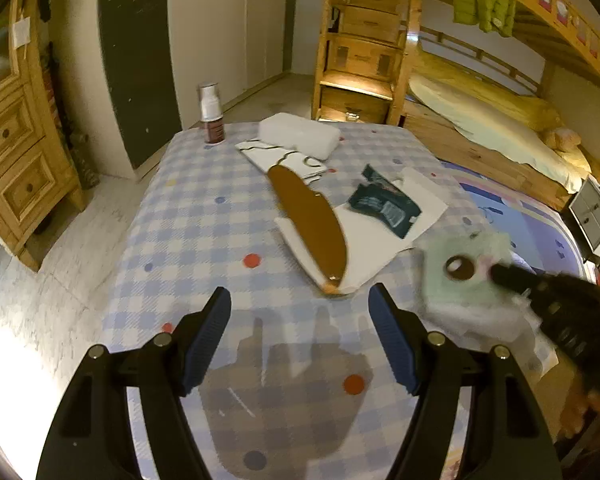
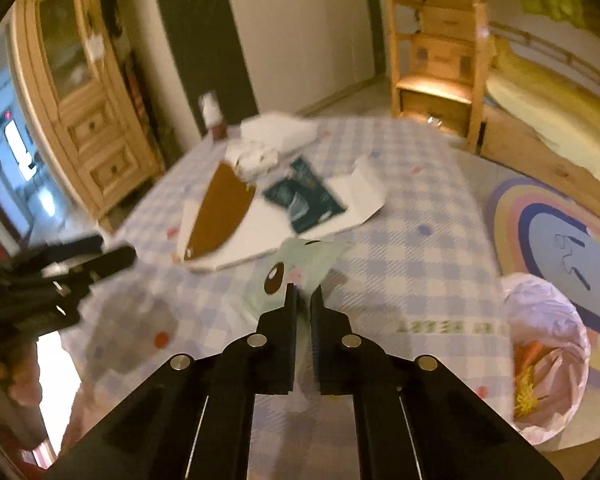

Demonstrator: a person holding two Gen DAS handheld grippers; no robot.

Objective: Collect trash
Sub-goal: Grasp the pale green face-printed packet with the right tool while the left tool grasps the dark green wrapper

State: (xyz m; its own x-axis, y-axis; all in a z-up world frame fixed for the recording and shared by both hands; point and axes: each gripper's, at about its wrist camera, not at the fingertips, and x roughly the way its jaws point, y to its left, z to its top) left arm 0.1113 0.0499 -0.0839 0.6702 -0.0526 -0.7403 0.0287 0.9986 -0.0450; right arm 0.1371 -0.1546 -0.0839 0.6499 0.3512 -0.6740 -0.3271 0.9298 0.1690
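Note:
My right gripper (image 2: 305, 292) is shut on a pale green wrapper (image 2: 300, 264) printed with a cartoon eye, held over the checked tablecloth; it also shows in the left wrist view (image 1: 460, 272). My left gripper (image 1: 300, 300) is open and empty above the cloth, just short of a brown oval card (image 1: 308, 224) lying on white paper (image 1: 380, 248). A dark teal packet (image 1: 384, 204) lies on that paper. In the right wrist view the brown card (image 2: 220, 212) and teal packet (image 2: 304, 200) lie beyond the wrapper.
A trash bin lined with a white bag (image 2: 548, 356) stands at the table's right edge with scraps inside. A white-capped bottle (image 1: 211, 116) and a white foam block (image 1: 300, 136) sit at the far end. A wooden cabinet (image 1: 16, 152) stands left, a bunk bed (image 1: 480, 112) right.

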